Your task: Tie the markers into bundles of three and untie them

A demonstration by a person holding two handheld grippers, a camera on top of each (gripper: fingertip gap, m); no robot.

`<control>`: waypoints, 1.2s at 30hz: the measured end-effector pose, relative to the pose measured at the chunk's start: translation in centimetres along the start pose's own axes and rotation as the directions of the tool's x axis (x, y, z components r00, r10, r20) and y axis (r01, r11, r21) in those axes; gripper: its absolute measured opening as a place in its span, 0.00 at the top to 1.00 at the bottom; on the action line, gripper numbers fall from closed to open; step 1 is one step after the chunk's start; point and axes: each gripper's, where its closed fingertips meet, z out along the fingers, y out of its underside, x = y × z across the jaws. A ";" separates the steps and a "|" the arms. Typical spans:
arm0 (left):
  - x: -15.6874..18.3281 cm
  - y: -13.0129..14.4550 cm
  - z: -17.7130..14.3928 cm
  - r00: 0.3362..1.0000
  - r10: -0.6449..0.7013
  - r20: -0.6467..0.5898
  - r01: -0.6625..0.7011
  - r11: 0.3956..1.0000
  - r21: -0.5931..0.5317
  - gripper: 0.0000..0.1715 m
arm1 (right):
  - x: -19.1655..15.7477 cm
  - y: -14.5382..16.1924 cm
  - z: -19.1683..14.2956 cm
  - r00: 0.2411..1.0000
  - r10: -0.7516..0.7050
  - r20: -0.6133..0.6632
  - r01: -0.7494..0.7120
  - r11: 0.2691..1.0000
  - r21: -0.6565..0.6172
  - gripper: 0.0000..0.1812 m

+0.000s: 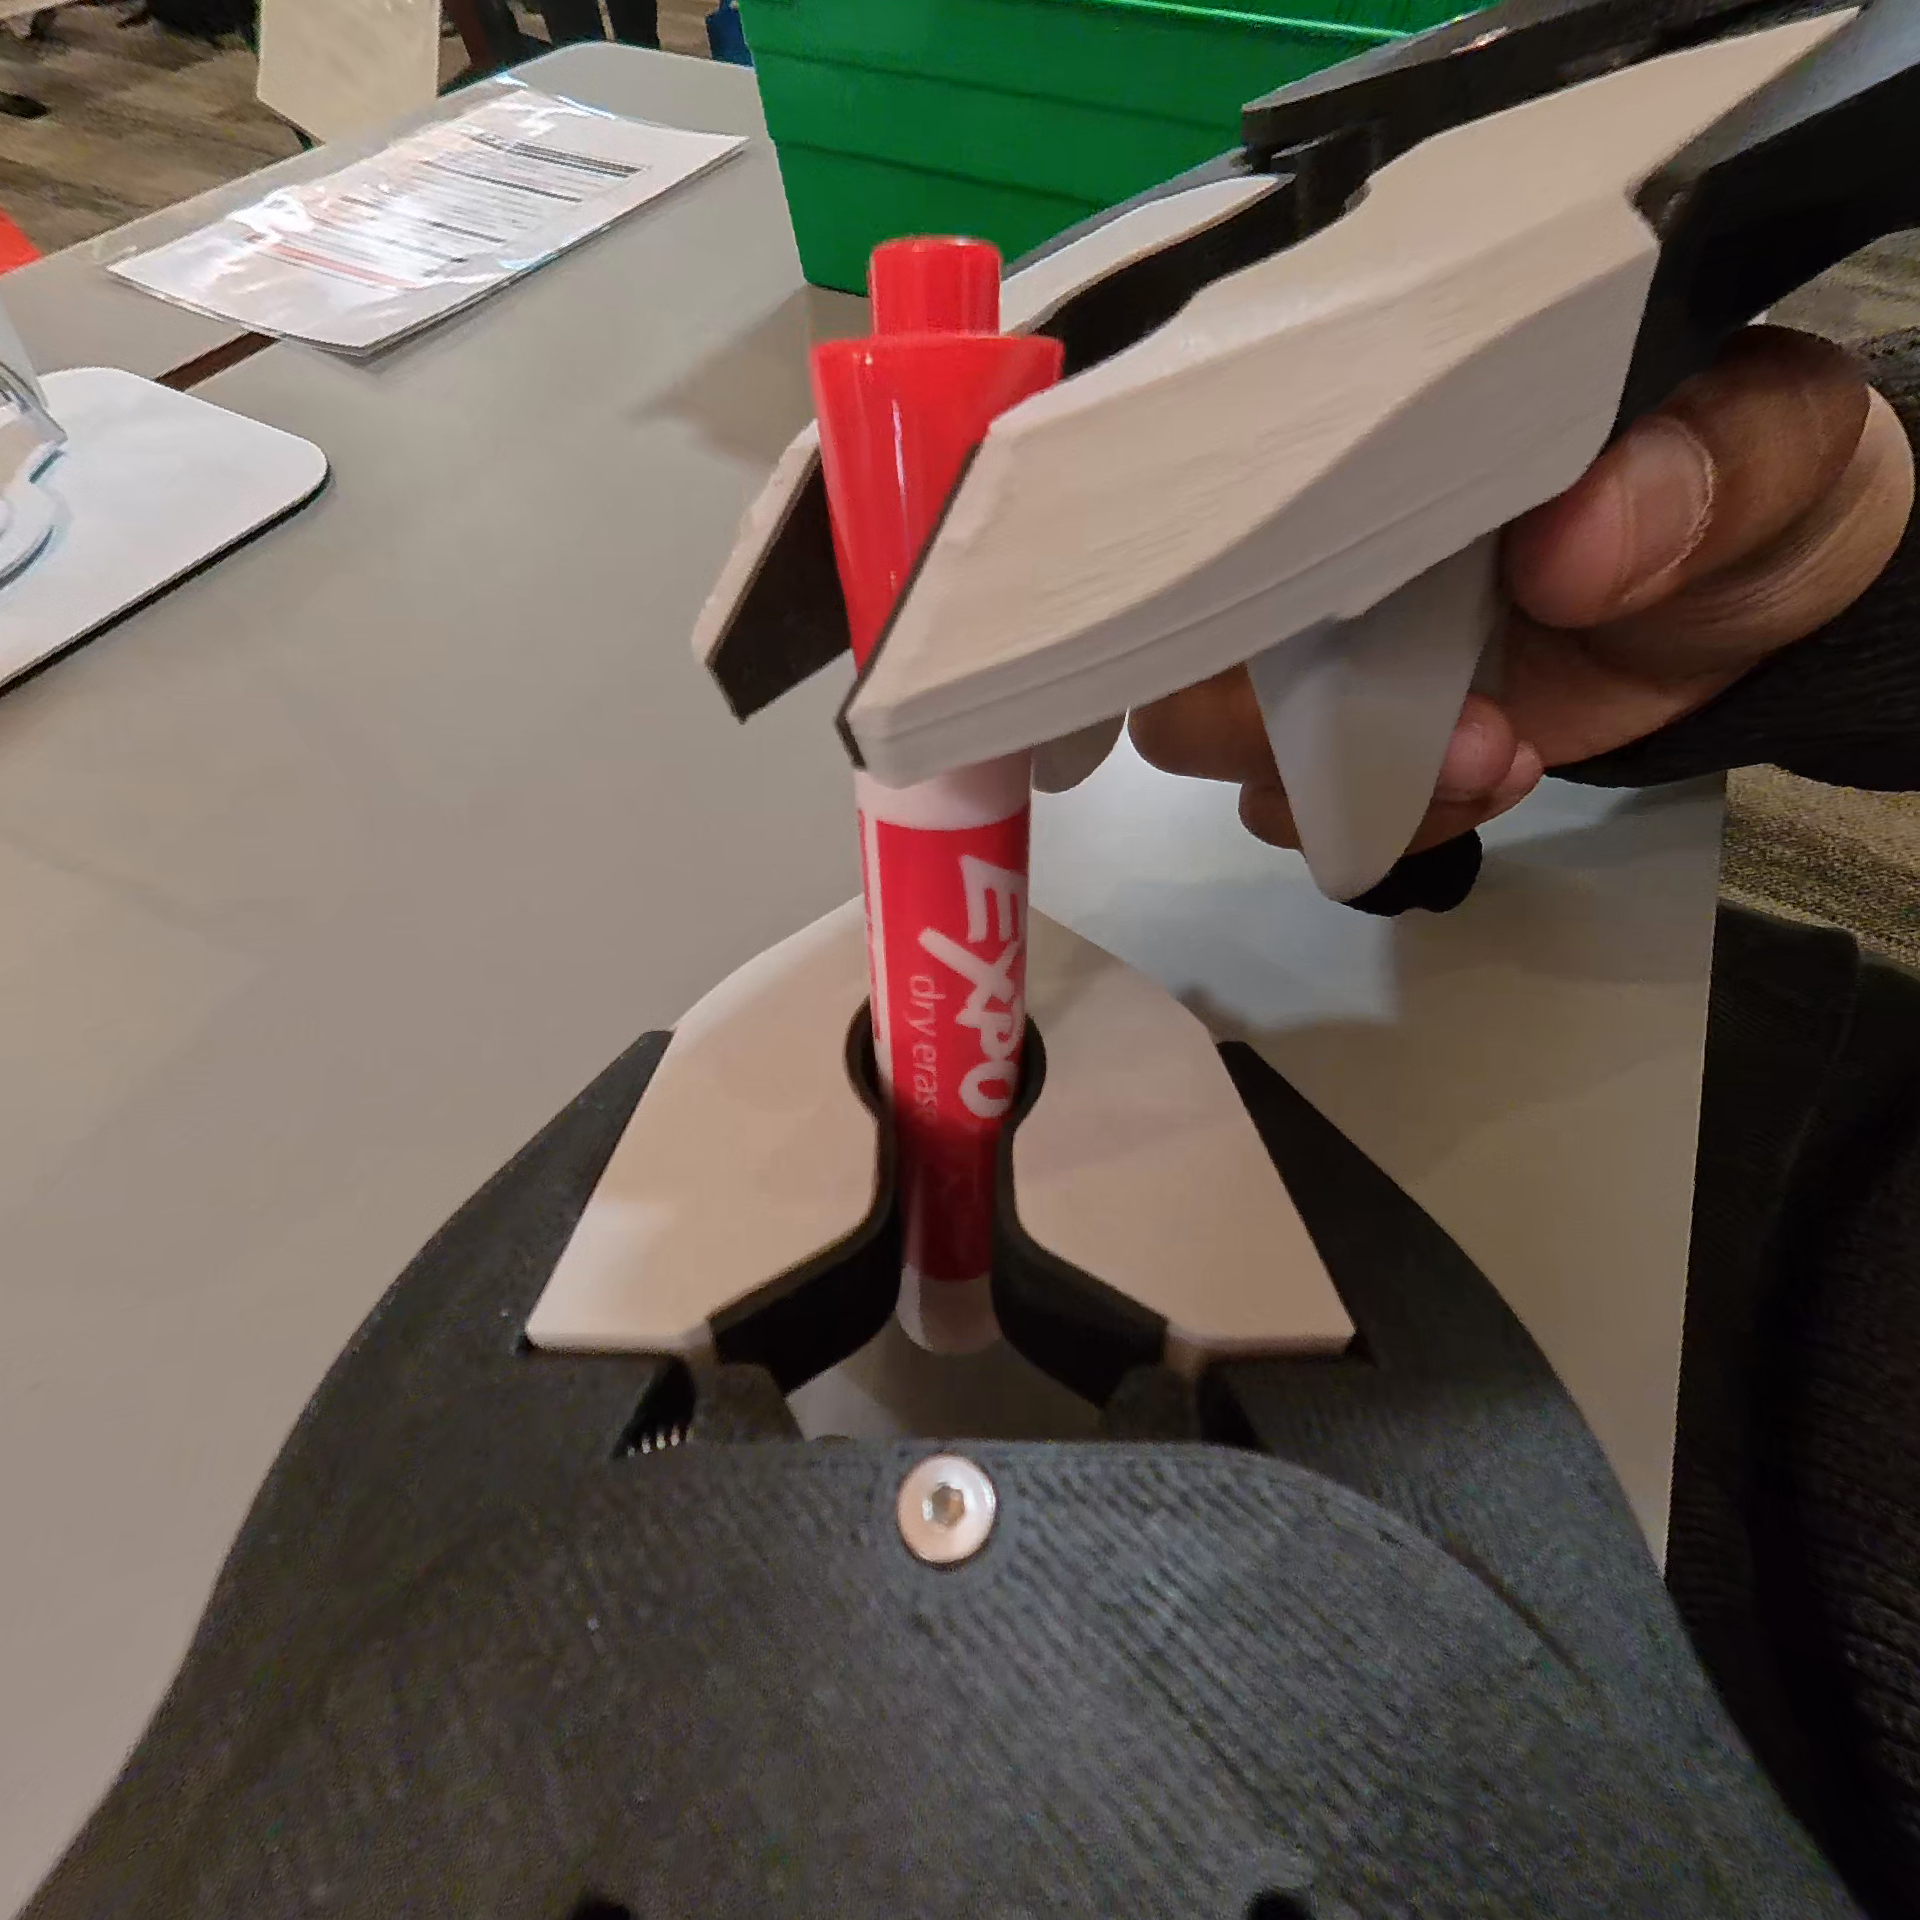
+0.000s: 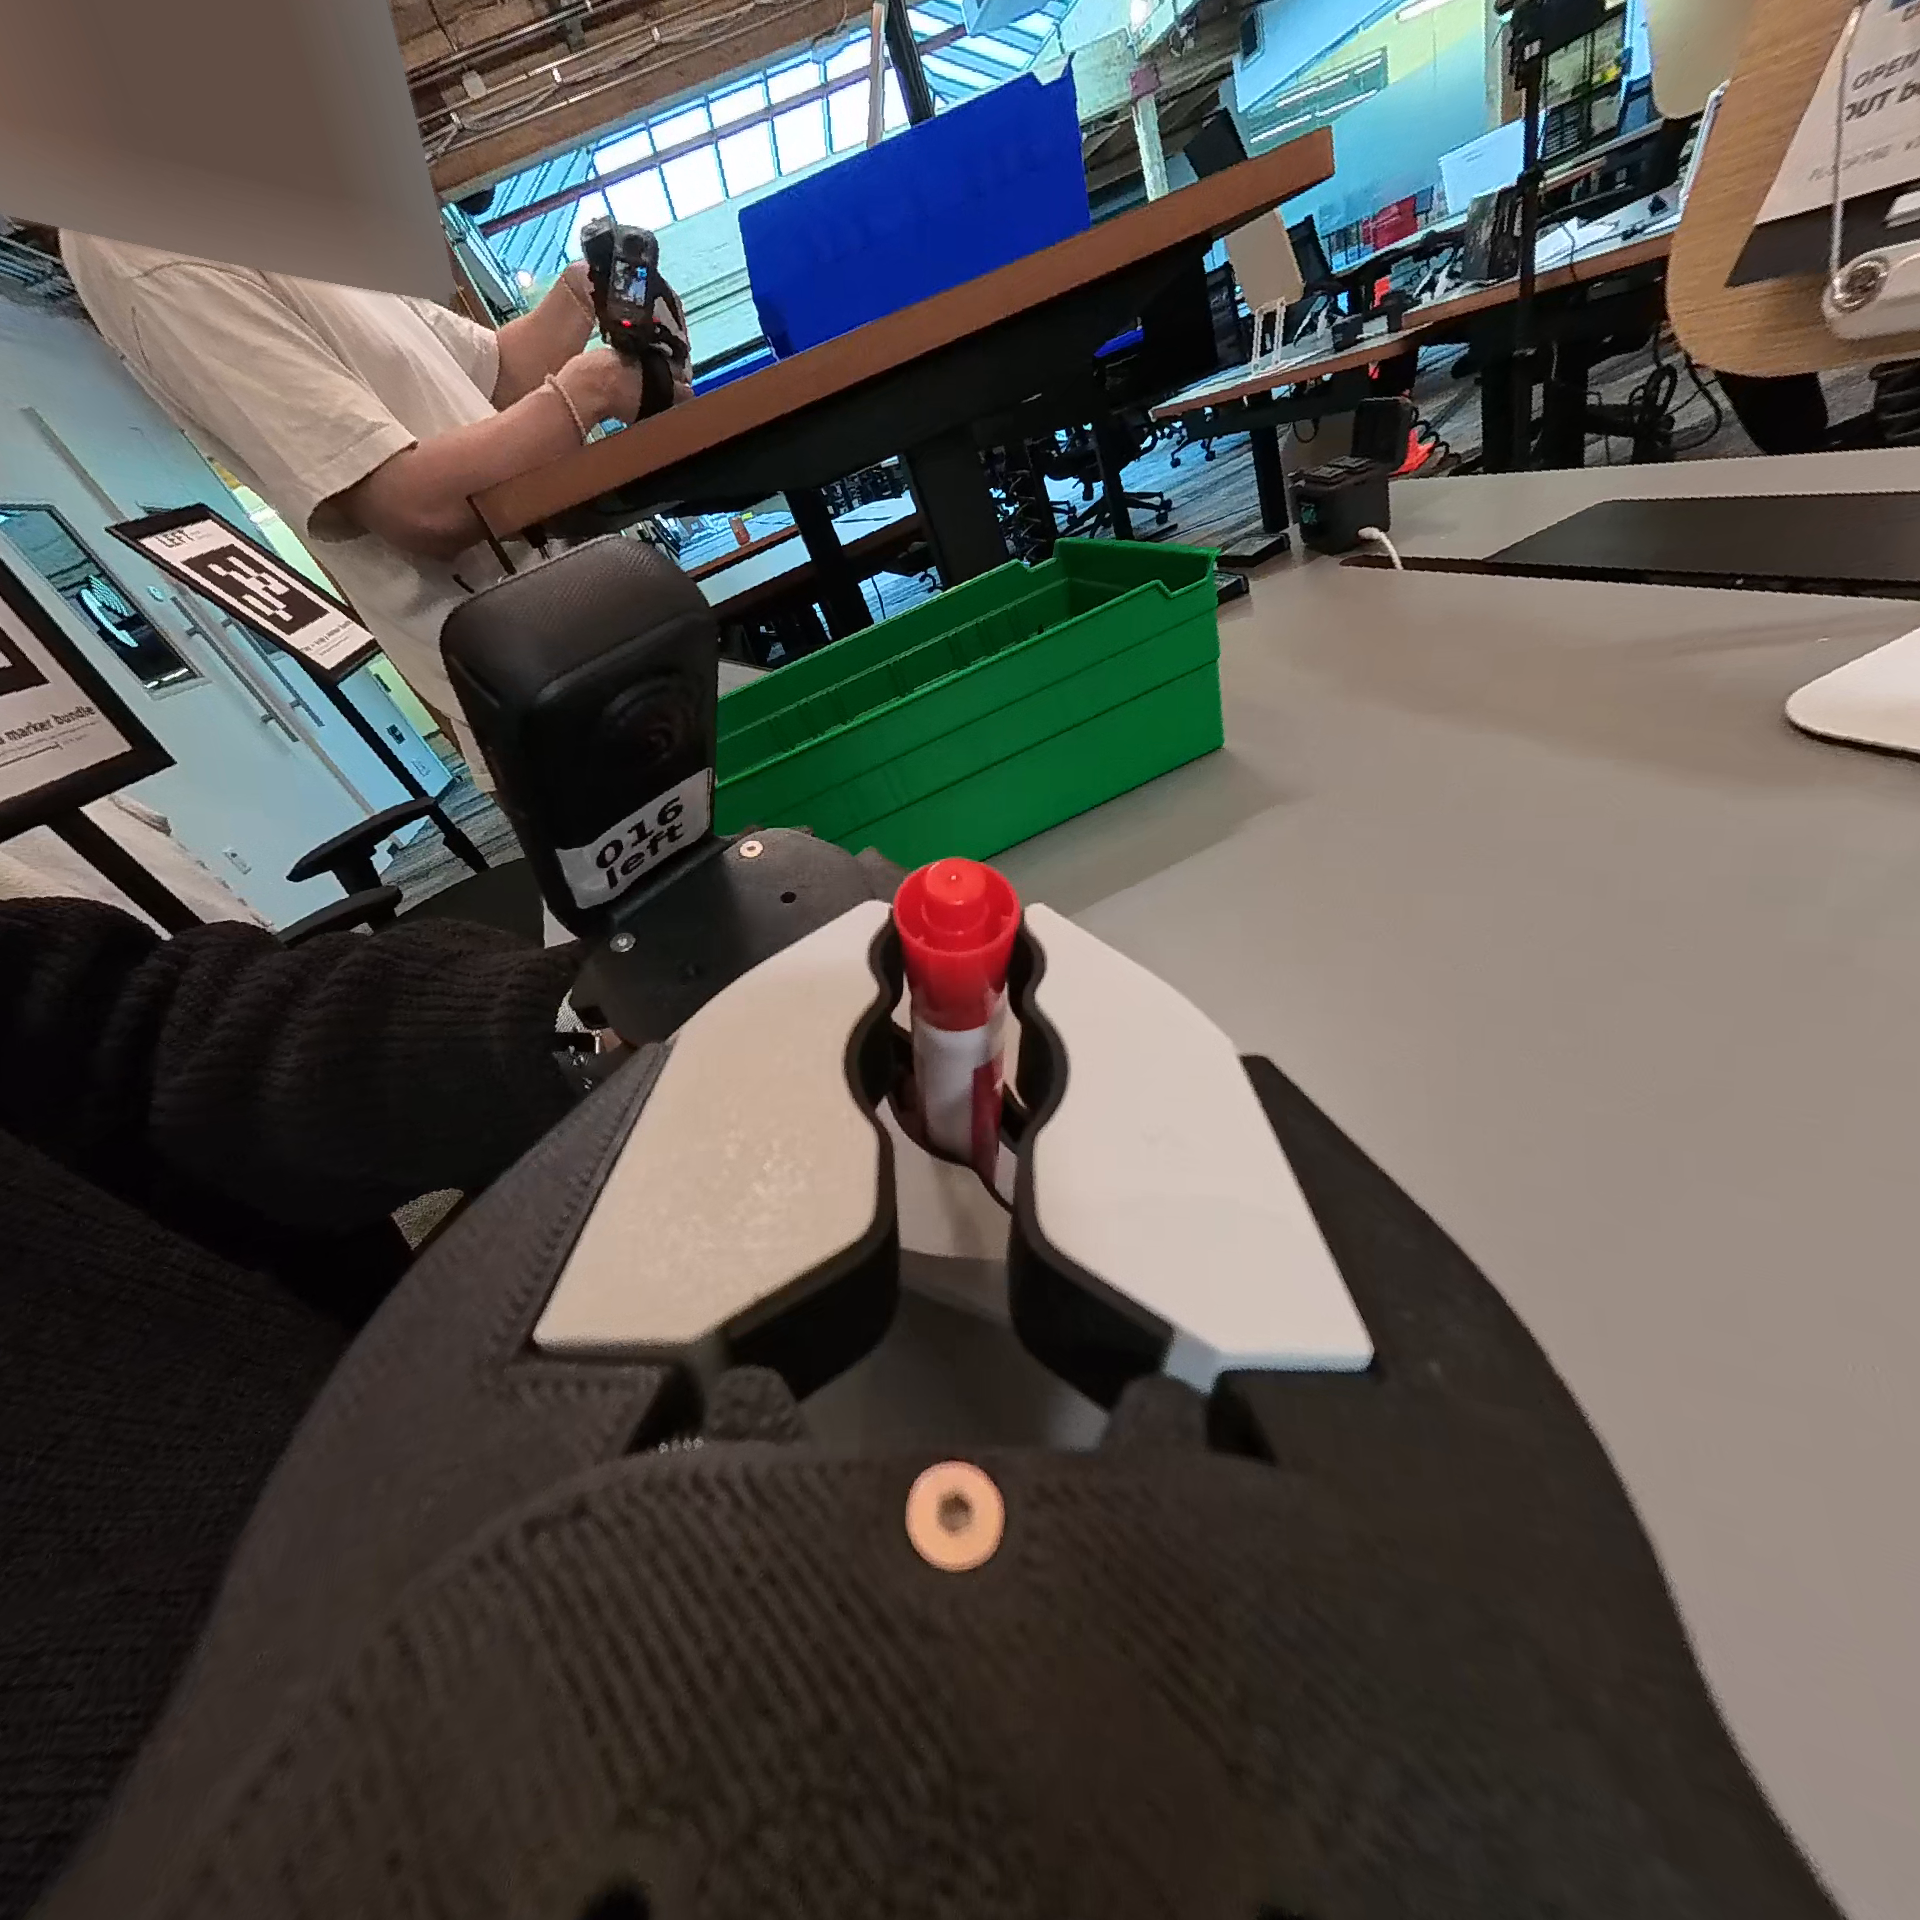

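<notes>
1. Marker first: a glossy red-and-white plastic dry-erase marker (image 1: 940, 935) stands upright, held above the smooth grey table (image 1: 436, 831) near its right edge, with its ridged red cap (image 1: 930, 343) on top.
2. Left gripper (image 1: 940, 1049), with matte white finger plates over ribbed black printed plastic, is closed around the marker's lower barrel, which sits in the round notch between the fingers.
3. Right gripper (image 1: 831, 665), of the same white-and-black build, comes in from the right and is clamped on the cap end; black pads line its wedge-shaped fingers (image 1: 1091, 582).
4. In the right wrist view, the right gripper (image 2: 956, 997) pinches the marker (image 2: 961, 1070) in its wavy black notch, with the stepped cap tip (image 2: 954, 909) poking out.
5. A hand (image 1: 1621, 561) in a dark knit sleeve grips the right tool's white trigger.
6. A green ribbed plastic bin (image 2: 977, 717) rests at the table's far edge.
7. A laminated sheet (image 1: 436, 208) lies at the far left corner.
</notes>
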 end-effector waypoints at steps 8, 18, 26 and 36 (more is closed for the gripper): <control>0.0 0.1 0.0 1.000 -0.001 0.003 0.001 1.000 -0.007 0.93 | -0.1 0.1 0.1 1.000 -0.002 0.006 0.002 1.000 0.001 0.89; -0.1 0.3 0.2 1.000 -0.011 0.004 0.011 1.000 -0.025 0.93 | 0.0 0.2 0.1 1.000 -0.003 0.002 0.003 1.000 0.003 0.89; -0.1 0.4 0.2 1.000 -0.014 0.003 0.014 0.999 -0.035 0.93 | 0.0 0.3 0.1 1.000 -0.011 -0.002 0.011 1.000 0.004 0.89; -0.1 0.5 0.3 1.000 -0.019 0.001 0.019 0.999 -0.043 0.93 | 0.1 0.3 0.1 1.000 0.004 -0.004 -0.004 1.000 0.004 0.89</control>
